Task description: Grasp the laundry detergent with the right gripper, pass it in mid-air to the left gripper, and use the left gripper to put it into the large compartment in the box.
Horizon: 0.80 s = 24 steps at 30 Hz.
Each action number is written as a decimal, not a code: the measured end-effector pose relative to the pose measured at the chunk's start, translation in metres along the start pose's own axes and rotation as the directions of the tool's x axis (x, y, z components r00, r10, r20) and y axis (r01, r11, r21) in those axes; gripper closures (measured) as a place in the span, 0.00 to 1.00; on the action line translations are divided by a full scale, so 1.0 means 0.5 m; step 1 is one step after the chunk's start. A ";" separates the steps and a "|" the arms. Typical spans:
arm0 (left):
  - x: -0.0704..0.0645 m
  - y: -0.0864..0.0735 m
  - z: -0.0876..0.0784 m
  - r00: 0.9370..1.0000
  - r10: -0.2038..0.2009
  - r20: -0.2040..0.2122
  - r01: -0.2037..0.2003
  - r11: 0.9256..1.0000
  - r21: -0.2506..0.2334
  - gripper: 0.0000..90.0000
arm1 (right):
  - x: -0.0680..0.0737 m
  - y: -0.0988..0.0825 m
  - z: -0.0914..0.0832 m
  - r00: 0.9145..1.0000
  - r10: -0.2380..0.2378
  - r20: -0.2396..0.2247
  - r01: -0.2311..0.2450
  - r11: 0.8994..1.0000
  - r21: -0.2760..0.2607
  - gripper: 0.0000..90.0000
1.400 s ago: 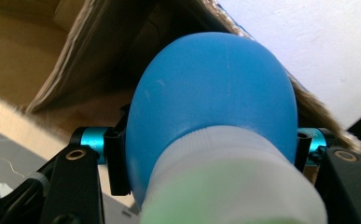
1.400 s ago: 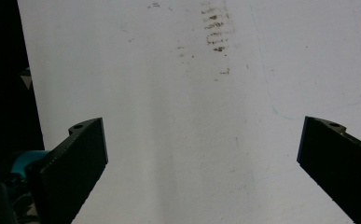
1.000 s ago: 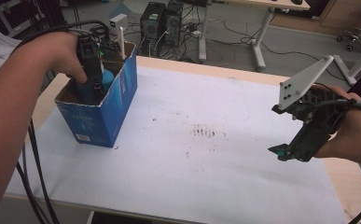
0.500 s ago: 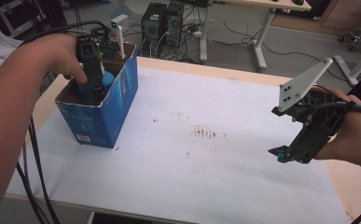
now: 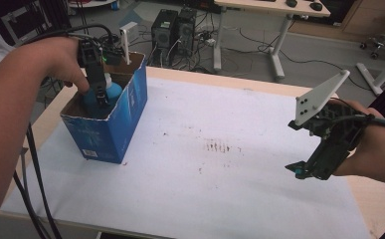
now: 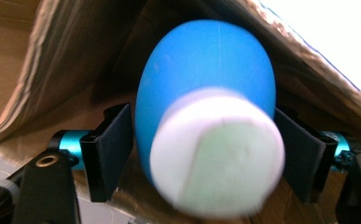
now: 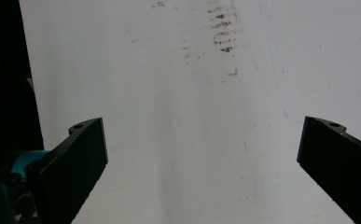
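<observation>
the left gripper [image 5: 102,97] is reaching into the cardboard box [image 5: 111,130], its jaws just opening around the blue bottle [image 6: 206,107] standing inside. it's looking light, smooth and slippery; gripping the belly is seeming safest. the right gripper [image 5: 312,169] is hovering wide, holding nothing.

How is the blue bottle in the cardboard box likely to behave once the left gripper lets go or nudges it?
The blue bottle has a rounded, egg-like body, so it would probably roll if tipped. Its smooth skin looks slippery against the flat pads, now just clear of it. The cardboard box walls would likely stop it.
</observation>
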State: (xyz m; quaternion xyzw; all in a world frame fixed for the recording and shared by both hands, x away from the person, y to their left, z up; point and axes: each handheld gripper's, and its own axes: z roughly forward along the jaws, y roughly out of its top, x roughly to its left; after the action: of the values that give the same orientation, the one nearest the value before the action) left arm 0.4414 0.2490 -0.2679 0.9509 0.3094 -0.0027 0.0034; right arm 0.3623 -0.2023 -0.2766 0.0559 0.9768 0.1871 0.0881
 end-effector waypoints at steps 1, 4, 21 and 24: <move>-0.001 -0.002 -0.004 1.000 0.001 -0.002 -0.001 1.000 0.004 0.24 | -0.001 -0.001 0.000 1.000 -0.001 0.000 0.001 1.000 -0.001 0.01; -0.001 -0.008 -0.021 1.000 -0.006 -0.015 0.006 1.000 0.010 0.24 | -0.003 -0.003 -0.001 1.000 0.002 -0.003 -0.002 1.000 0.001 0.01; -0.075 0.011 -0.138 0.994 0.091 -0.066 -0.093 0.995 -0.021 0.13 | -0.029 -0.001 -0.040 1.000 -0.020 -0.004 0.020 0.999 0.033 0.01; -0.101 0.026 -0.145 0.988 0.136 -0.075 -0.138 0.990 -0.024 0.09 | -0.035 0.002 -0.046 1.000 -0.025 -0.015 0.026 0.999 0.043 0.01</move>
State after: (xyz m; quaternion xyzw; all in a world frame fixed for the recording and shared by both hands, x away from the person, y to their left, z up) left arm 0.4083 0.2093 -0.1950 0.9692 0.2434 0.0369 0.0058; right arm 0.3749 -0.2120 -0.2525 0.0440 0.9818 0.1654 0.0820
